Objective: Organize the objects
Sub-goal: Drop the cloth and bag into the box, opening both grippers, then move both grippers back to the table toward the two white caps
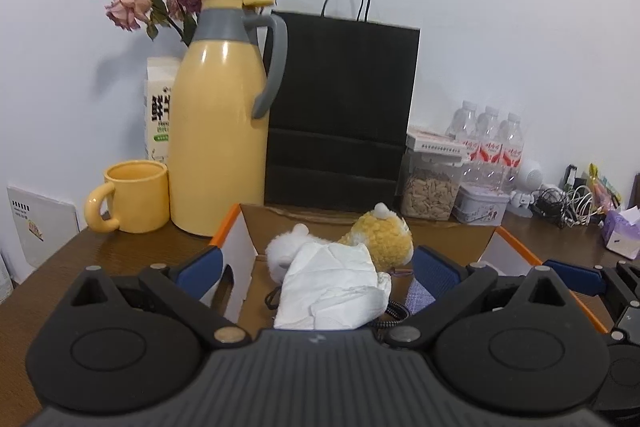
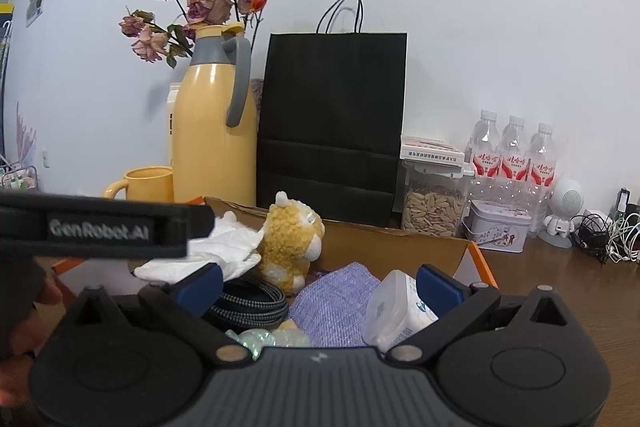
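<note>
I hold my left hand-held gripper (image 1: 316,267) and right hand-held gripper (image 2: 318,285) spread wide, empty, above the open cardboard box (image 1: 460,239) on the brown tabletop (image 1: 120,251). Inside lie a crumpled white tissue (image 1: 332,291), yellow plush toy (image 2: 290,239), purple woven cloth (image 2: 336,303) and a white plastic tub (image 2: 394,311).

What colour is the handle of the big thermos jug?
Grey, on a yellow thermos jug; the handle shows best in the left wrist view.

The left gripper (image 1: 316,271) and right gripper (image 2: 320,287) look alike: matte black housing, ribbed grey centre plate, two round caps, silver pivot screws, blue finger pads (image 2: 438,291). One body bears white "GenRobot.AI" lettering (image 2: 98,230) on its black side.
</note>
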`<state>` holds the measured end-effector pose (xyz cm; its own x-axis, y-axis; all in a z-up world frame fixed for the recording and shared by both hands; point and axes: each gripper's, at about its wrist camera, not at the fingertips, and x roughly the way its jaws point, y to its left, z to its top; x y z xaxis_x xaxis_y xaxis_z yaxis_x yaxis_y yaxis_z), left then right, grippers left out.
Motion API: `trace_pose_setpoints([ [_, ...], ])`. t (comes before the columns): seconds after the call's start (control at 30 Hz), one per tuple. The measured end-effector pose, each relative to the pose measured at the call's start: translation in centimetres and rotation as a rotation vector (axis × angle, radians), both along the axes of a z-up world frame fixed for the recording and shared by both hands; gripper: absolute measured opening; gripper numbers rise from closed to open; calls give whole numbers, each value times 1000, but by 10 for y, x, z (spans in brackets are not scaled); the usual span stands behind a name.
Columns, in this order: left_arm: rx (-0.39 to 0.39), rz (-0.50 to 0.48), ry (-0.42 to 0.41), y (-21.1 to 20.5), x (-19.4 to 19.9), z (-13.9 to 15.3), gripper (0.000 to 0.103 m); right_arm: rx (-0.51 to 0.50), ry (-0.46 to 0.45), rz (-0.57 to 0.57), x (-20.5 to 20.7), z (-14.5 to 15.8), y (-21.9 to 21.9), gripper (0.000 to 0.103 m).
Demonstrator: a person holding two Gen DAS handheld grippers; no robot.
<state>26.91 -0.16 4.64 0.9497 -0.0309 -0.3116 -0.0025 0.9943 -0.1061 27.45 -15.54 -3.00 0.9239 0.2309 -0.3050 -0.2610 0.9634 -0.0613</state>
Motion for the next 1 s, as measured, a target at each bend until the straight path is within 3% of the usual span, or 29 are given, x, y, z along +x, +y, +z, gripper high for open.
trace_pose_setpoints([
  [0.23,-12,-10,-41,14,-34,5,103,7,-57,29,-31,5,-8,103],
  [0.43,34,-27,27,22,-57,-15,103,-13,-71,59,-55,2,-7,103],
  [0.73,33,-7,100,37,-84,-32,103,-56,-7,96,-77,-14,1,103],
  [1.0,27,-5,166,45,-100,-46,103,-77,102,144,-97,-28,9,101],
])
